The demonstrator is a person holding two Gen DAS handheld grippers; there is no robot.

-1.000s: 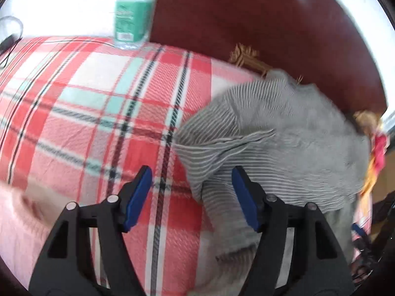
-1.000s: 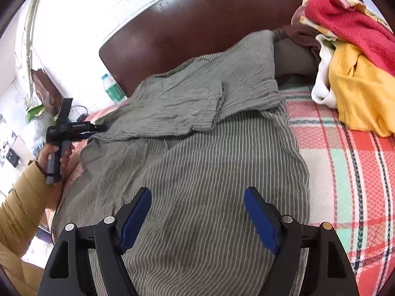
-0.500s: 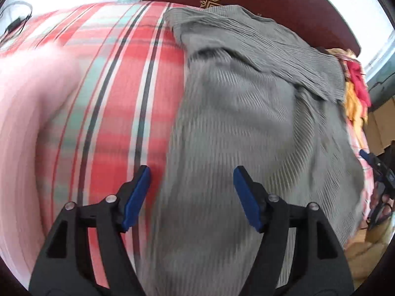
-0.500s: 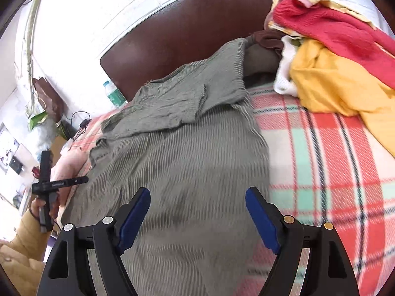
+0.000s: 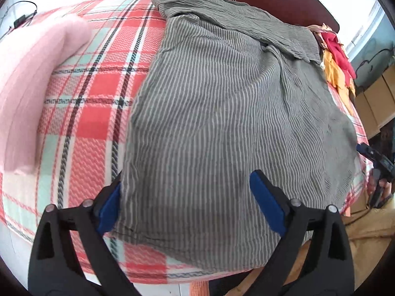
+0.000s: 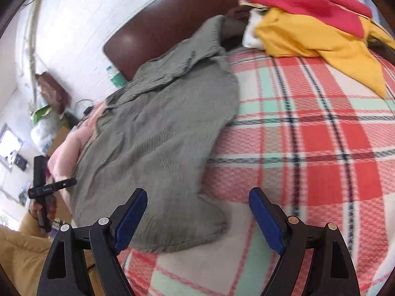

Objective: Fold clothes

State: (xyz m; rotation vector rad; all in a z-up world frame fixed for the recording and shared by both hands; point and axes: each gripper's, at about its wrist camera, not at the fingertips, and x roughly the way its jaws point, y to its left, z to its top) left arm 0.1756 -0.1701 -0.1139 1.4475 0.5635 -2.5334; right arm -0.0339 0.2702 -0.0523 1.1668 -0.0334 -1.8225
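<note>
Lying spread on the plaid blanket [image 5: 93,91], the grey striped garment [image 5: 222,113] runs its long axis from the bed's near edge up to the dark headboard [image 6: 177,22], with its top part already doubled over at that far end. The left gripper [image 5: 185,204] hovers over the near hem, its 2 jaws having just been opening; they stand wide with cloth lying beneath them but nothing pinched. The right gripper [image 6: 197,217], jaws likewise just widened and empty, straddles the garment's other near corner, half over cloth, half over blanket. Each gripper is nearest its own hem corner, so both corners seem within equal reach for lifting toward the headboard.
</note>
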